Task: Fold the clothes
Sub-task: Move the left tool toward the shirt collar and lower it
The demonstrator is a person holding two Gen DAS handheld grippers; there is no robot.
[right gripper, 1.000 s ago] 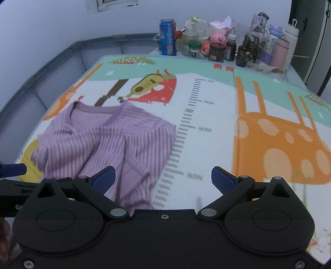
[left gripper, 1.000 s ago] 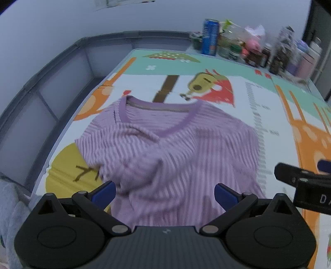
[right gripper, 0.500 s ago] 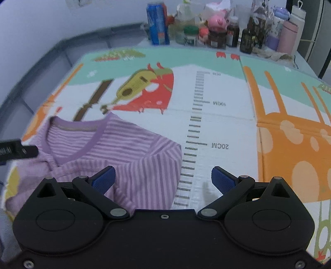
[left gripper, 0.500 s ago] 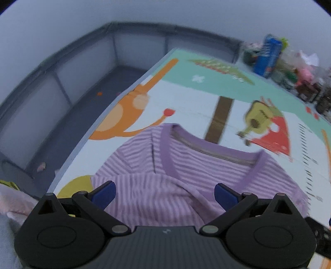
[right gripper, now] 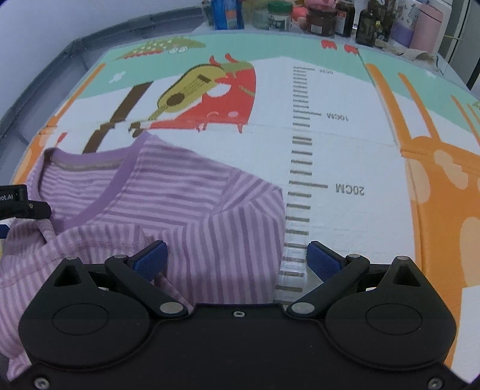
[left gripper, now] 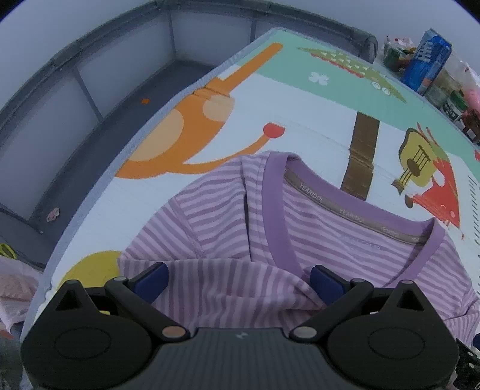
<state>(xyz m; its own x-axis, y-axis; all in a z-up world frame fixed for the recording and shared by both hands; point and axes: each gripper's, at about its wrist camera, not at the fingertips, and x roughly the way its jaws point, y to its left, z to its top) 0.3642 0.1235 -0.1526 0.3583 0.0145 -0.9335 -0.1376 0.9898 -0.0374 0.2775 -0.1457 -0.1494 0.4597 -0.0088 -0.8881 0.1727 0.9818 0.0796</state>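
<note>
Left claw (left gripper: pixel 238 280) jaws apart, over striped shirt (left gripper: pixel 300 234); shirt rumpled on mat (left gripper: pixel 315 120), collar facing away; grey fence (left gripper: pixel 75 75) on the left. Right claw (right gripper: pixel 237 259) jaws apart, straddling shirt (right gripper: pixel 186 198) edge; bottles (right gripper: pixel 342 15) at mat's (right gripper: pixel 345 150) far end.

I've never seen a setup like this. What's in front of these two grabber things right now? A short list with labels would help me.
garment: purple striped shirt, lying rumpled, collar away from the cameras
surface: printed play mat with a ruler scale and cartoon animals
left gripper: open, low over the shirt's left side
right gripper: open, over the shirt's right edge
holding anything: no, neither gripper
background: blue can, jars and bottles at the mat's far end
fold state: not yet neatly folded
</note>
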